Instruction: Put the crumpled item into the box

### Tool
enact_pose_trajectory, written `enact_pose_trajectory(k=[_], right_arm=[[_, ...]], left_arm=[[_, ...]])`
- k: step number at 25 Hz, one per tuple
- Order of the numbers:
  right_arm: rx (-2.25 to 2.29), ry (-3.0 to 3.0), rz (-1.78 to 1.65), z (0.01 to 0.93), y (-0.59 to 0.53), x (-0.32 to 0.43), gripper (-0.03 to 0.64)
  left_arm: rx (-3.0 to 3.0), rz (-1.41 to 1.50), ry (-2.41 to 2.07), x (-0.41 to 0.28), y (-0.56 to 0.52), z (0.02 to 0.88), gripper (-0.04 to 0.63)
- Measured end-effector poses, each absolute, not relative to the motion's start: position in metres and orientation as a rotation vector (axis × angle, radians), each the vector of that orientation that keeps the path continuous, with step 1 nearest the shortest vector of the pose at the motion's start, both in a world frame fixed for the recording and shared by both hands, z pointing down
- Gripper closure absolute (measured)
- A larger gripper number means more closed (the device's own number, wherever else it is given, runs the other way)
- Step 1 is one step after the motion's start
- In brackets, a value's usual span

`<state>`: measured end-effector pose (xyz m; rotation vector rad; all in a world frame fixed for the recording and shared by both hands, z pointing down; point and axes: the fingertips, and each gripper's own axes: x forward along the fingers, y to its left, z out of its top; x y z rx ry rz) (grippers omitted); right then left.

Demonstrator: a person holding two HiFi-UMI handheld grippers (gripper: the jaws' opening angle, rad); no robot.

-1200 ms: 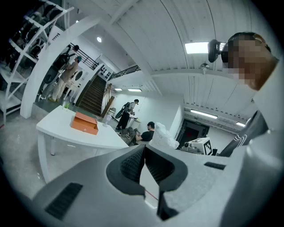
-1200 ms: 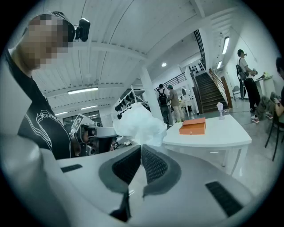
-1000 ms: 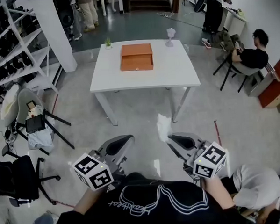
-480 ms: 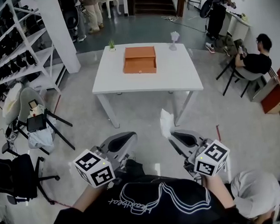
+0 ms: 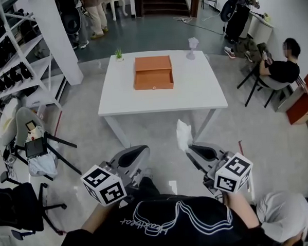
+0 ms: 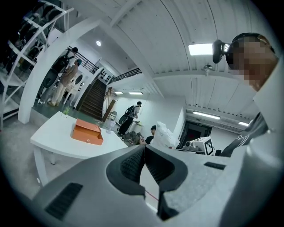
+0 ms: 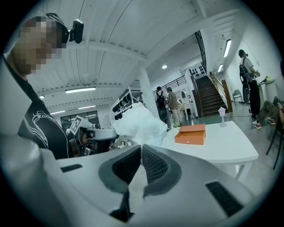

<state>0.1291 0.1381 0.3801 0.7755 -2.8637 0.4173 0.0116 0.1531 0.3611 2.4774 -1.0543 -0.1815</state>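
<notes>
A crumpled white paper sticks up from my right gripper, which is shut on it; in the right gripper view the crumpled paper rises just past the closed jaws of the right gripper. My left gripper is shut with nothing between its jaws, level with the right one; the left gripper view shows its pads pressed together. The orange box lies on the white table ahead, well beyond both grippers. It also shows as the orange box and orange box in the two gripper views.
A small white vase and a little green plant stand at the table's far edge. Chairs and shelving are at the left. A seated person is at the right; people stand near the stairs.
The table and box have drawn slightly nearer and shifted in the head view as the person steps forward. Both grippers hold the same pose, the right still clamped on the paper.
</notes>
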Motion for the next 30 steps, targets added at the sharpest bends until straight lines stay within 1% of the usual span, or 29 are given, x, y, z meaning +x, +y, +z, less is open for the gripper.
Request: enact_pose_trajectory(k=[12,19,24,30], right_arm=[[0.869,-2.808,0.478,0.38,-0.013,0.058,0.6],[0.953,-2.758,0.503,0.391,-0.095,0.03,0.6],[1.035,-2.674,0.487,0.41,-0.132,0.027,0.6],[1.045,-2.557,0.371,0.424,-0.163,0.033,0.6]], left_arm=[[2.456,-0.137,-0.984,-0.063,-0.01,0.36,0.589],[2.461,-0.102,-0.922,-0.09,-0.099,0.368,0.589],[2.471,-0.078,-0.889,-0.1,-0.135,0.379,0.589],[2.471,-0.052,-0.88,-0.101,-0.156,0.387,0.589]])
